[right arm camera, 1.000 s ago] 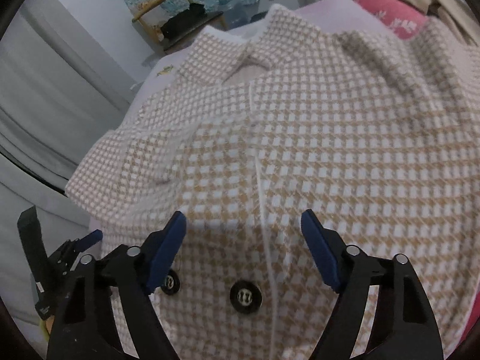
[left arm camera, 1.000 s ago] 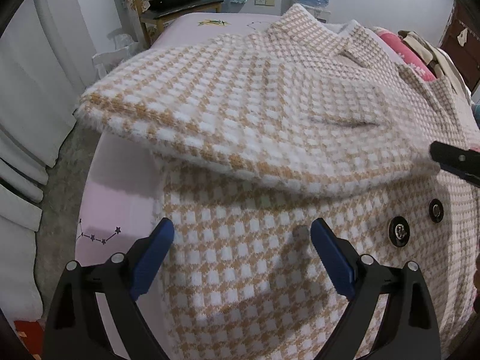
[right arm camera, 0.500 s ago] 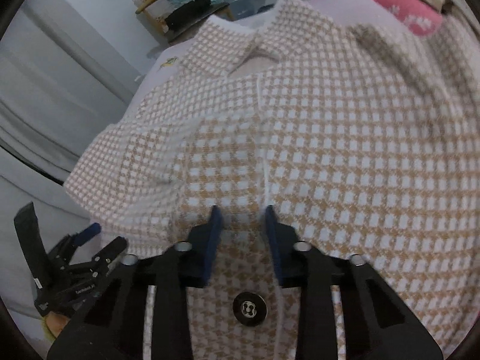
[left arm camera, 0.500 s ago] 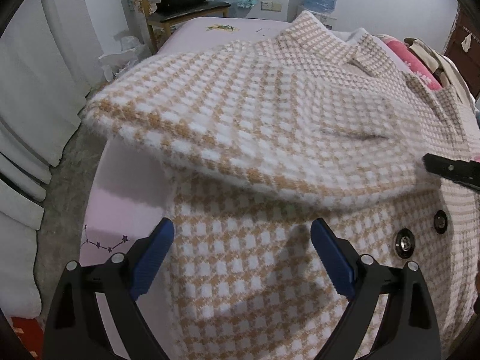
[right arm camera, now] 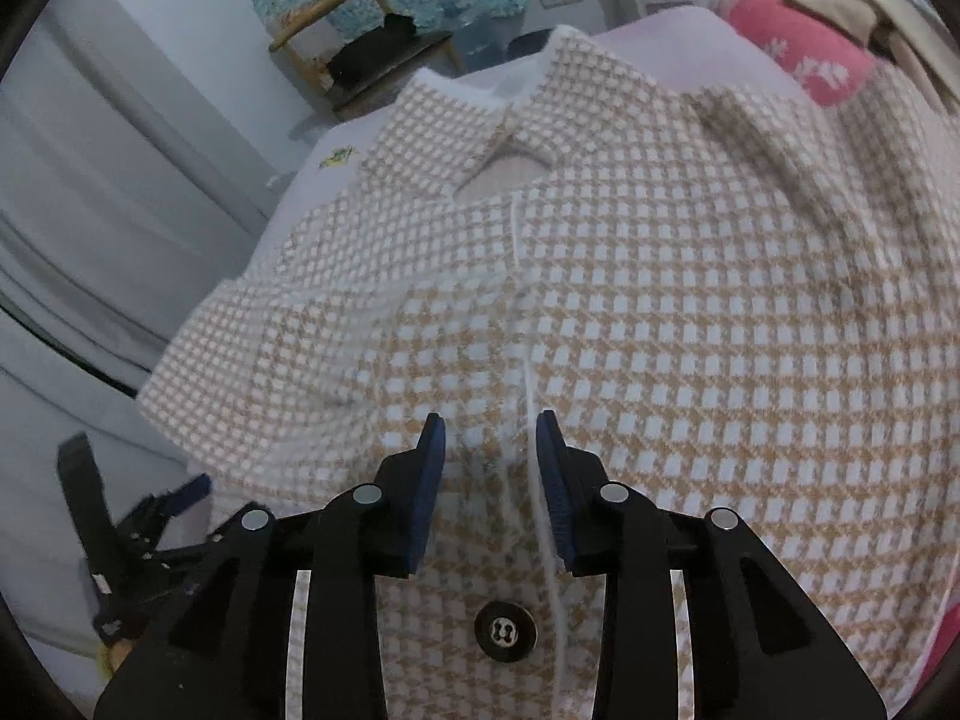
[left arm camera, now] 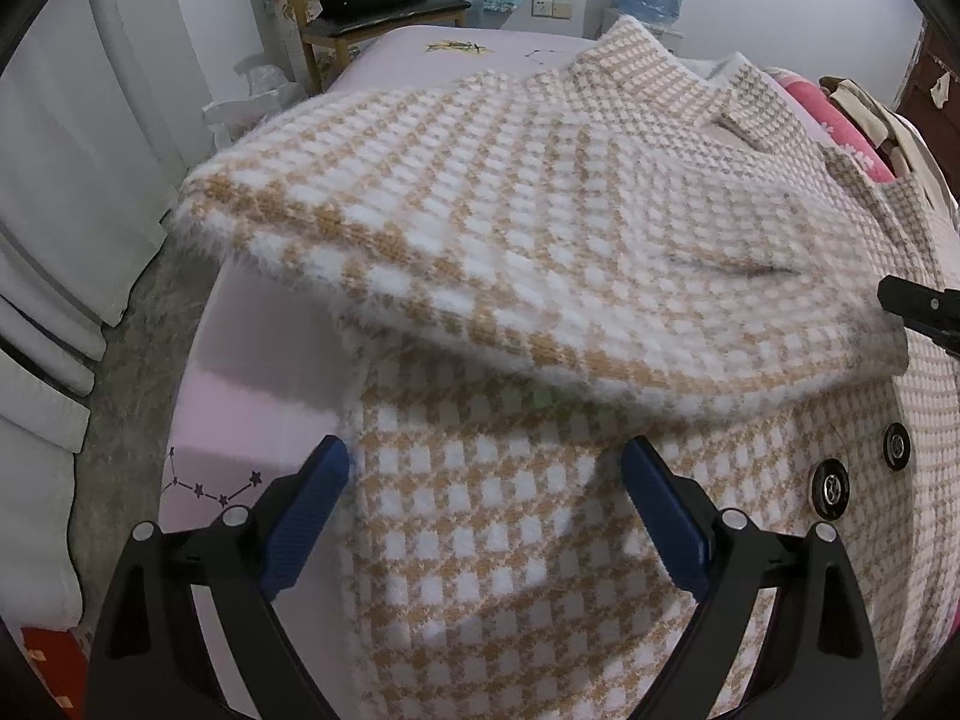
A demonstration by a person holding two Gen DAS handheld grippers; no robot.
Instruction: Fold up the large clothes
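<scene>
The checked coat (left arm camera: 540, 240) lies spread on the pink bed (left arm camera: 264, 360); the left gripper (left arm camera: 486, 516) hovers wide open over its hem; the right gripper (right arm camera: 489, 480), jaws just reopening, stands narrowly parted astride the white front edge (right arm camera: 528, 396), pads not pressing.

Your left gripper (left arm camera: 486, 480) hovers over checked coat (left arm camera: 540, 228), jaws wide apart, nothing between pads. Coat spread on pink bed (left arm camera: 264, 372); sleeve (left arm camera: 372, 222) folded across body. Two dark buttons (left arm camera: 831, 487) at right. Tip of your right gripper (left arm camera: 921, 307) at right edge, against coat. Wooden chair (left arm camera: 366, 24) beyond bed.
</scene>
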